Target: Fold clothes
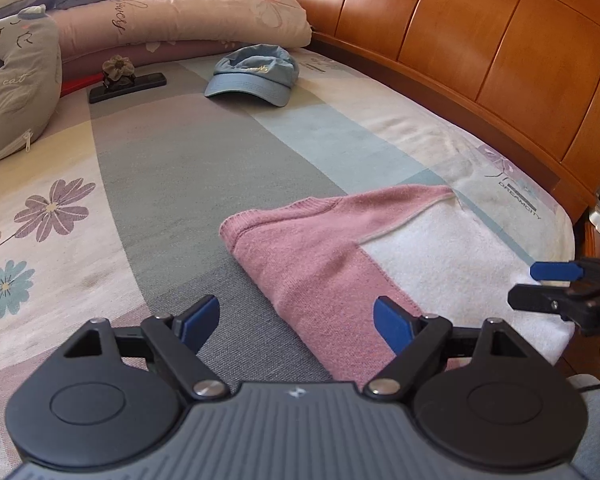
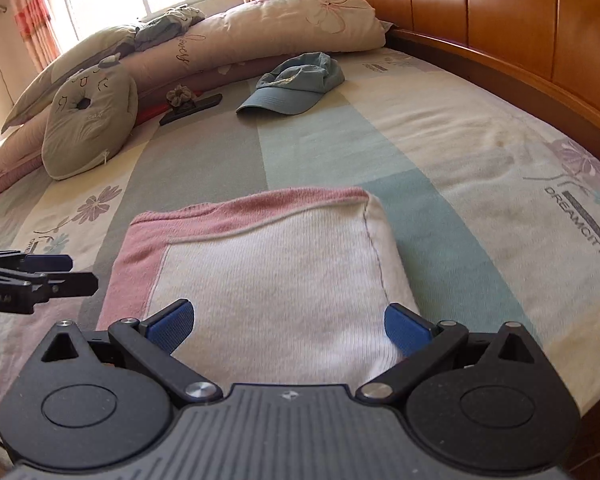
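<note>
Right wrist view: we see the pink-and-white sweater (image 2: 268, 276) already folded into a compact rectangle on the bedsheet (image 2: 480, 184), just ahead of the right gripper (image 2: 290, 330), whose jaws stand released and empty. The left gripper (image 1: 296, 322) likewise gapes beside it; apparently only final tidying remains.

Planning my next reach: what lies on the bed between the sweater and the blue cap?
Nothing. Between the sweater and the cap there is only bare bedsheet; both wrist views show it.
</note>
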`<state>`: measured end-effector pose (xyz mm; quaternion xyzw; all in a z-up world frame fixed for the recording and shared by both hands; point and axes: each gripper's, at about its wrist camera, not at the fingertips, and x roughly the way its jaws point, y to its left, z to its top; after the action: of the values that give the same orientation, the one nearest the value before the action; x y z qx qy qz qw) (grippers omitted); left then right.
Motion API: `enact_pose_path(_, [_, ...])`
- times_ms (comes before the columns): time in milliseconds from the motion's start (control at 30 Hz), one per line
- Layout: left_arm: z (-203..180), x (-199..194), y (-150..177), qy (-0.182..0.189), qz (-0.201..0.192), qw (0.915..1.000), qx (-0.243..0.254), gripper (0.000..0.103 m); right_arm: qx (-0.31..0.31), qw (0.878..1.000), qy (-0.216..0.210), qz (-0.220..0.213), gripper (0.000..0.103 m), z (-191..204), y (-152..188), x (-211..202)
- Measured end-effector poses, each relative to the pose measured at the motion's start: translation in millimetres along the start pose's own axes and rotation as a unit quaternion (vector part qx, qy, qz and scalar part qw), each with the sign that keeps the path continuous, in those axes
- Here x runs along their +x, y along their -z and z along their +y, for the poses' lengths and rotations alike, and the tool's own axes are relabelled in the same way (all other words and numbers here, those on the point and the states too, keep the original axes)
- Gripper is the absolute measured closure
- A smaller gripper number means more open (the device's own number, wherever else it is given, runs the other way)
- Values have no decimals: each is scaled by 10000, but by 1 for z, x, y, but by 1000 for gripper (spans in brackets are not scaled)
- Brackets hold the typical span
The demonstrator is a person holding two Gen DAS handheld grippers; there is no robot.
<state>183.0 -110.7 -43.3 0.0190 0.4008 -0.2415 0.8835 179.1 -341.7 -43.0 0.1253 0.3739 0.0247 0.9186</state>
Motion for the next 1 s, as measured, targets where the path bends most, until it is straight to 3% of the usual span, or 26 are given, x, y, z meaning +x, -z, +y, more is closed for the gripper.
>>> enact_pose_path(67, [-12,-2,-1,88,5,9999,119,19,39,10000,-58,-23,0,-1,14,-12])
enact_pose_path(200, [-36,-12,-2,366,-14,9987,344,19,72,9991,399,-110,0,-5,30,-28])
enact_pose_path(367, [-66,-18,-4,675,46,9965,486,18,390,9982,-287,-344,0,-12,42,-42])
enact_pose_path(467, [-83,-20,-2,850,139,9949,518,18,434,9987,-192,-170,0,-14,52,-39])
enact_pose_path(667, [-104,-15,18,1713,877,9808,304,18,466,9978,-71,-466,0,-28,68,-67])
enact_pose_path(867, [-97,2,52,1962,1890,9615,-357,17,792,9946,-39,-668,0,-49,82,-85])
enact_pose_path(1000, [-102,-17,43,1876,1617,9687,-185,16,878,9937,-76,-692,0,-55,88,-90])
